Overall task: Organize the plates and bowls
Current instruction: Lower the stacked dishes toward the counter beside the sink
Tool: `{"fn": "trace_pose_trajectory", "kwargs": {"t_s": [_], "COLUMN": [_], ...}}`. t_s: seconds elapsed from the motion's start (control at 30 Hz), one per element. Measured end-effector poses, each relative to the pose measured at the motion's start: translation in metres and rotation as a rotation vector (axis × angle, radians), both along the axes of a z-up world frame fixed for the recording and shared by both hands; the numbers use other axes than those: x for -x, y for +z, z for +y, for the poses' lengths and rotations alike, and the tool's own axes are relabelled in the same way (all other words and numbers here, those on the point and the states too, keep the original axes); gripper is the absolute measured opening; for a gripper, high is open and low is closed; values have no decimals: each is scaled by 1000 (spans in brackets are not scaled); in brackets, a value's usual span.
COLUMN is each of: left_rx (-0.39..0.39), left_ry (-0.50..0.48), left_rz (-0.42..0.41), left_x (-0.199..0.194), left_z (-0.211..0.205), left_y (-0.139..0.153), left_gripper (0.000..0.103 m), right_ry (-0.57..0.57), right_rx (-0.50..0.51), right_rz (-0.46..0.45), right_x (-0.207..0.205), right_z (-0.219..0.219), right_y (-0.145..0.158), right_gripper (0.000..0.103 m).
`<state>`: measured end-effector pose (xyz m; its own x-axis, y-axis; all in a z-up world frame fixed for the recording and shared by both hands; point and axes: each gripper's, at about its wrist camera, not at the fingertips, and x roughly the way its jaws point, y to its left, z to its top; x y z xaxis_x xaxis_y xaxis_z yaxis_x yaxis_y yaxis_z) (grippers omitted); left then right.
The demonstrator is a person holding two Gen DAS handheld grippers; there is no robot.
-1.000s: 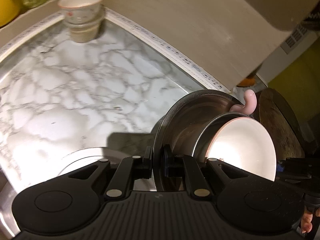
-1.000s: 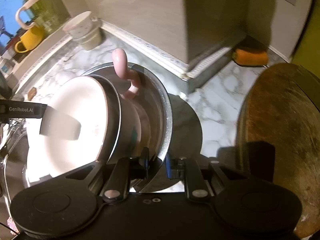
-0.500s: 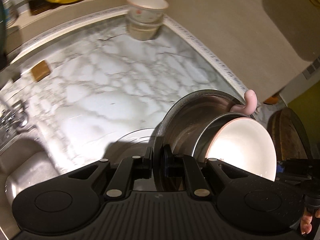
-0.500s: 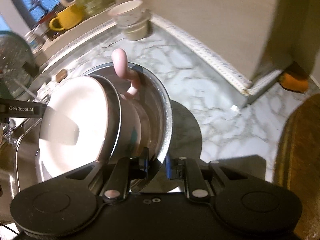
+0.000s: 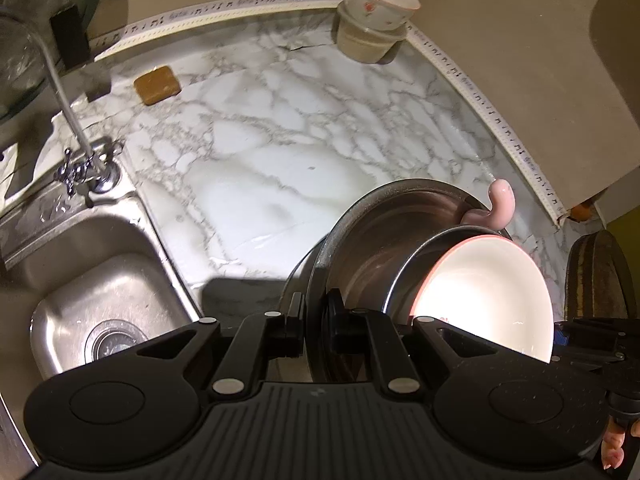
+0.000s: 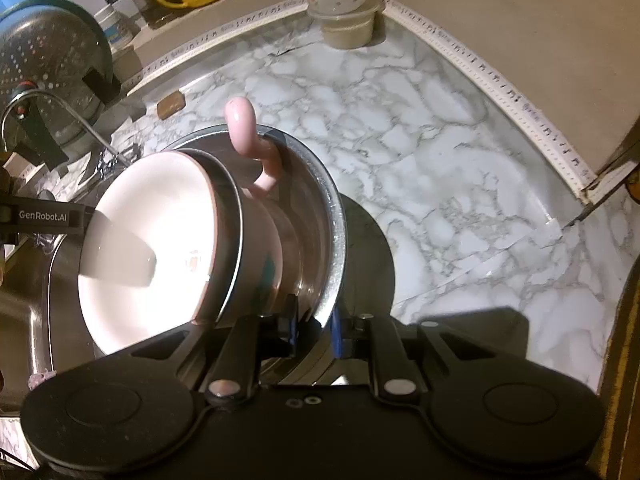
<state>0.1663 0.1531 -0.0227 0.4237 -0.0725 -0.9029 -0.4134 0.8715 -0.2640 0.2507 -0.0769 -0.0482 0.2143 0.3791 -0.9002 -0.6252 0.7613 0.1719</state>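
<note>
Mid-carry, by the look of it: nested stack of bowls held above the marble surface [image 5: 280, 152], gripped from two sides; left claw [image 5: 316, 320] pinched on the rim of the large steel bowl [image 5: 384, 232], jaws pressed close with only the thin metal edge between; right claw [image 6: 314, 330] likewise clamped on the opposite rim of that steel bowl [image 6: 320, 208], jaws nearly together around the lip. Nested inside: a smaller steel bowl [image 6: 232, 216], then a pink-rimmed white bowl [image 6: 160, 240] with a pink curled handle [image 6: 244, 128] poking over the big bowl's edge; whole stack tilted, openings facing the left side. Sink [image 5: 100, 300] and faucet [image 5: 88, 168] off to the left of the stack; brown sponge [image 5: 157, 85] near the back edge; a second small stack, floral cup in a beige bowl [image 5: 372, 20], parked in the far corner by the wall.

Step in hand, judged: moving the stack across the surface to a resting place, probably the bare marble or near the corner stack. Next move calls for: levelling the stack so the inner bowls do not slide out; lowering both claws together, evenly; setting the base flat before easing either grip; keeping clear of the sink edge.
</note>
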Motion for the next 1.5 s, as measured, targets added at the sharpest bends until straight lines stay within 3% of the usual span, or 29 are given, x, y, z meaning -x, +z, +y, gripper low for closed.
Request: {"fn": "trace_pose_trajectory", "kwargs": {"t_s": [0.83, 1.5], "left_rx": [38, 9], "left_ry": [-19, -52], "left_rz": [81, 43], "left_x": [-8, -10], "left_z": [3, 2], "left_y": [-33, -34], "left_gripper": [9, 10], "right_ry": [3, -20], "right_rx": [56, 49], "right_rz": [78, 88], "right_x": [-5, -9], "right_z": [7, 7], "right_y": [-27, -29], "right_gripper": [17, 18]}}
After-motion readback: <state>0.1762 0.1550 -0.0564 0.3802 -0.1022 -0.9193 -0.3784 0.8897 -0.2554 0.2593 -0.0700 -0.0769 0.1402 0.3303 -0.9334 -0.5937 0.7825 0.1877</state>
